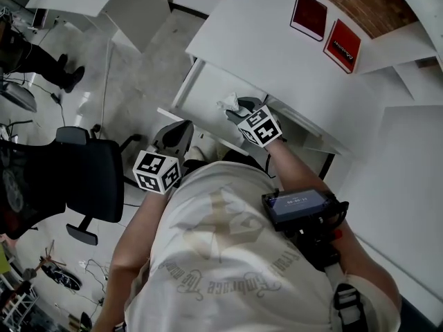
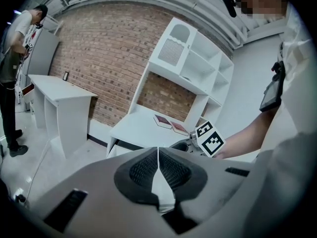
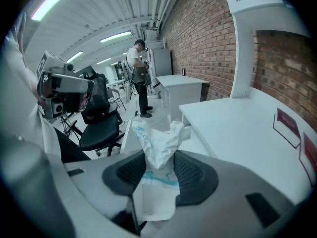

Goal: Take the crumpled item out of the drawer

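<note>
A crumpled white wrapper (image 3: pixel 157 142) with blue print is pinched between the dark pads of my right gripper (image 3: pixel 157 168). In the head view that gripper (image 1: pixel 241 111) holds the wrapper (image 1: pixel 227 103) just above the open white drawer (image 1: pixel 201 92) under the desk (image 1: pixel 270 54). My left gripper (image 1: pixel 174 137) hangs lower left, away from the drawer. Its jaws (image 2: pixel 158 157) are shut, pads touching, with nothing between them.
Two red books (image 1: pixel 309 16) (image 1: pixel 342 45) lie at the desk's far side by the brick wall. A black office chair (image 1: pixel 83 175) stands to the left on the floor. Another white desk (image 2: pixel 59 100) and a person (image 3: pixel 137 73) are further off.
</note>
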The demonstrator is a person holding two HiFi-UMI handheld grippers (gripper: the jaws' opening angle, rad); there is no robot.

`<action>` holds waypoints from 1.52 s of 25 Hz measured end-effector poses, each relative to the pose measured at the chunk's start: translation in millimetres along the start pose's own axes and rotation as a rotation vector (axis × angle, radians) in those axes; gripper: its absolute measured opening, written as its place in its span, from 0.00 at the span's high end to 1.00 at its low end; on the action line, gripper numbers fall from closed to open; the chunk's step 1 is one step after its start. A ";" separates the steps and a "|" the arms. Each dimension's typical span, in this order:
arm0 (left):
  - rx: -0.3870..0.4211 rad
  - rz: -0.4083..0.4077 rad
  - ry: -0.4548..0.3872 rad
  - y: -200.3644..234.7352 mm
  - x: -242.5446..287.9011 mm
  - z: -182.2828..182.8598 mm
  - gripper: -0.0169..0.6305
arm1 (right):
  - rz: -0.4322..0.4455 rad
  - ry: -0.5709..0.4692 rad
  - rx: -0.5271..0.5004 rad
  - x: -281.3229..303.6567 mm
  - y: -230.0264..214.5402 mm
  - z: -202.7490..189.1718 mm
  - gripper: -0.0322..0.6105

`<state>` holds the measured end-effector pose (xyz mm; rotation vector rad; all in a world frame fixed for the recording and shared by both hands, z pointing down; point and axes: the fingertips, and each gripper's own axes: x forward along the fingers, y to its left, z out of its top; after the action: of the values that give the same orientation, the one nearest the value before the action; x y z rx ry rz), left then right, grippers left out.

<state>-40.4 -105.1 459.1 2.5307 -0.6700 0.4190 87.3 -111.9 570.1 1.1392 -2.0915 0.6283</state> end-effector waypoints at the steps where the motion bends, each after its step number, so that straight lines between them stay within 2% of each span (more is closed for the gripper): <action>1: 0.002 -0.005 0.003 -0.4 1.2 0.2 0.93 | -0.001 -0.010 0.008 -2.2 -0.6 2.8 0.65; 16: 0.050 -0.059 0.013 1.2 10.8 15.0 0.93 | -0.013 -0.229 0.097 -39.9 5.4 65.4 0.66; 27: 0.098 -0.083 -0.008 1.4 25.0 34.1 0.93 | -0.038 -0.353 0.122 -72.4 -1.5 89.1 0.67; 38: 0.134 -0.173 0.009 -44.2 54.9 38.3 0.93 | -0.092 -0.409 0.186 -124.1 -15.0 66.0 0.68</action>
<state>35.0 -112.4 432.7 2.6846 -0.4274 0.4258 128.3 -97.2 435.6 1.5689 -2.3361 0.5927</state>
